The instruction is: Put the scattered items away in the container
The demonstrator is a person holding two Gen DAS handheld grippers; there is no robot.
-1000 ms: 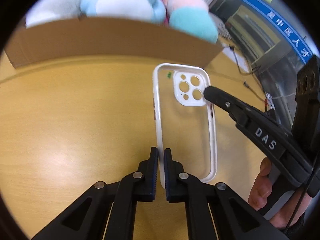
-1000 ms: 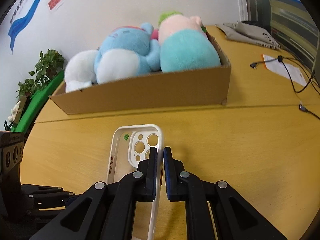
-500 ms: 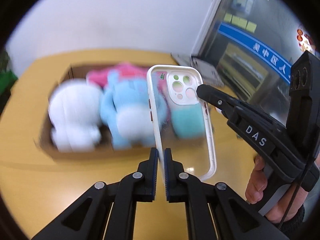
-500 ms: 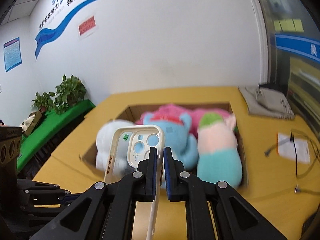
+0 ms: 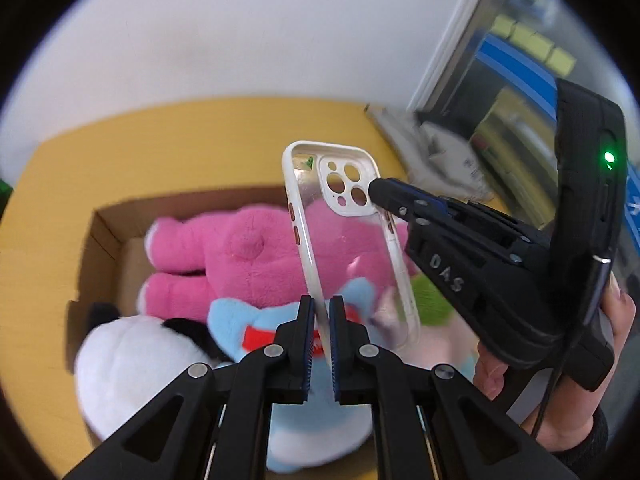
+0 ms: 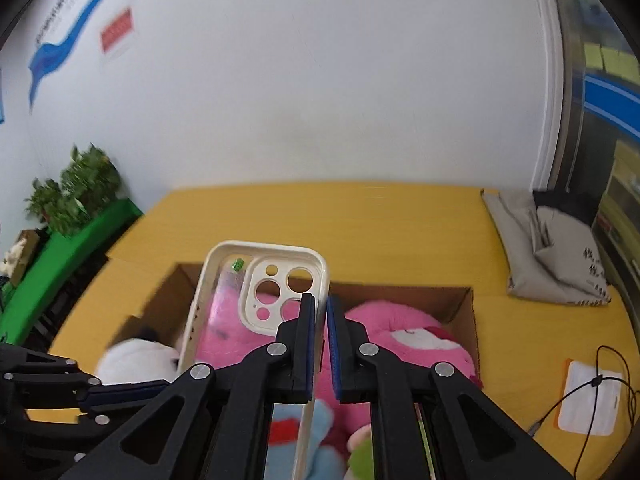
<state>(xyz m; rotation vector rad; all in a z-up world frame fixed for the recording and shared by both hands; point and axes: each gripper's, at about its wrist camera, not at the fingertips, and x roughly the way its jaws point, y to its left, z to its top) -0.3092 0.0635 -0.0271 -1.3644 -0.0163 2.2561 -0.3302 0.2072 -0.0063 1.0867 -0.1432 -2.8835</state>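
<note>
- Left gripper (image 5: 320, 340): clamped on the near long edge of the clear phone case (image 5: 348, 248), low on that rim; jaws close to fully shut, the thin rim alone between the pads.
- Right gripper (image 6: 318, 344): clamped on the opposite long edge, up by the camera cutout; seen from the left wrist view reaching in from the right with its tip against the case.
- Phone case: held in the air between both tools, clear of the table (image 6: 360, 220), directly over the open cardboard box (image 6: 460, 308).
- Long axis: runs away from both cameras, camera end farthest, lower end nearest the left tool; flat face roughly upright.
- Box contents: pink plush (image 5: 240, 256), blue plush (image 5: 316, 408) and white plush (image 5: 132, 372) fill most of the floor; little bare cardboard visible, only at the left wall.
- Judgement: target lies straight below the case; neither hand nearer, both share the load; next step appears to be lowering and letting go together.
- Risk, judged: uneven release may swing the case off the remaining pinch and onto the plush at an angle.
</note>
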